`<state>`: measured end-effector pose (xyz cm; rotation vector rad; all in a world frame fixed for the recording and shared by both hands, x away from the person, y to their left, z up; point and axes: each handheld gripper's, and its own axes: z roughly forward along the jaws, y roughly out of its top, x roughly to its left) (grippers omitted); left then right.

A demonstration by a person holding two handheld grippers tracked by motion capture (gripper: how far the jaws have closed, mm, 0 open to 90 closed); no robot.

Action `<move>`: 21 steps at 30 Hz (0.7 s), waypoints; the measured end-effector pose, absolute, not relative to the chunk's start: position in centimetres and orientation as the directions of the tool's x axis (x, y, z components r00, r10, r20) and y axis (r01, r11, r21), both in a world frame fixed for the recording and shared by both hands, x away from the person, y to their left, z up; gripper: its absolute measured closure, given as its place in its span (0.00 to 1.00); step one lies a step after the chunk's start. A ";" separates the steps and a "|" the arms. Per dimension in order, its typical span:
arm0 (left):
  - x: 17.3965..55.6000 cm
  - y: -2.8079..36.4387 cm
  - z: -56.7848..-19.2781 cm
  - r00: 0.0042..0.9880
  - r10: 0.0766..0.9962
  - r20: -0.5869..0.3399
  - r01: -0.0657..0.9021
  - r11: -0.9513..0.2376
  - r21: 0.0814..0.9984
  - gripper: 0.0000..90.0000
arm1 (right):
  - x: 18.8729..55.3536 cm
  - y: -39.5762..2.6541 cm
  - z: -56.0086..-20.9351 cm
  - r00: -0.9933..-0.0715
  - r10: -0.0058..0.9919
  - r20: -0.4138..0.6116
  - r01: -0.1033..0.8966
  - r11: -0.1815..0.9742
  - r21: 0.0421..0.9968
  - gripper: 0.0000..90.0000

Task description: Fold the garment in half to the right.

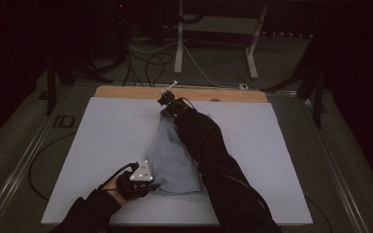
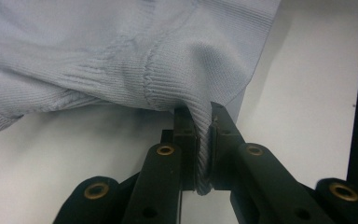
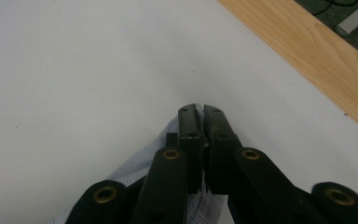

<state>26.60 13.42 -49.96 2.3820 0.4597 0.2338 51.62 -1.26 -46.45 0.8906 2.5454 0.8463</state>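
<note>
I am looking at a pale blue knitted garment [image 1: 172, 158] with ribbed edges, lying bunched on the white board [image 1: 102, 145] that covers the table and stretching from the near middle of the board toward its far edge. In the left gripper view I am seeing a ribbed fold of that same garment [image 2: 121, 60] running down between the two black jaws, which are pressing in on it from both sides, so my left gripper [image 2: 205, 154] is gripping the knit at its near edge. From the high view that left gripper [image 1: 143, 182] is sitting low by the near left corner of the garment, with its grey three-cornered plate facing up. My right gripper [image 3: 204, 140] is standing with its jaws almost together, and a thin bit of the pale ribbed cloth [image 3: 168, 140] is showing between and under them, so it is pinching the garment too. From above, that right gripper [image 1: 167, 103] is holding the far end of the cloth near the strip of light wooden tabletop [image 1: 233, 94] beyond the board, with my dark-sleeved forearm [image 1: 209, 145] lying across the garment.
</note>
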 end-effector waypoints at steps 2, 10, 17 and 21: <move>26.7 13.3 -49.7 0.923 0.381 0.050 0.255 -0.704 0.662 0.95 | 51.6 -1.5 -46.1 -0.755 0.648 -0.098 0.459 0.629 0.628 0.97; 26.9 12.6 -48.7 0.935 0.348 0.069 0.221 -0.724 0.653 0.95 | 51.4 -2.4 -45.2 -0.751 0.654 -0.093 0.455 0.614 0.645 0.97; 26.9 11.7 -47.7 0.945 0.316 0.086 0.187 -0.737 0.649 0.95 | 51.1 -3.3 -44.2 -0.750 0.655 -0.094 0.447 0.606 0.658 0.97; 26.9 11.1 -47.3 0.951 0.293 0.098 0.163 -0.747 0.645 0.95 | 50.9 -4.1 -43.6 -0.750 0.656 -0.086 0.440 0.592 0.675 0.97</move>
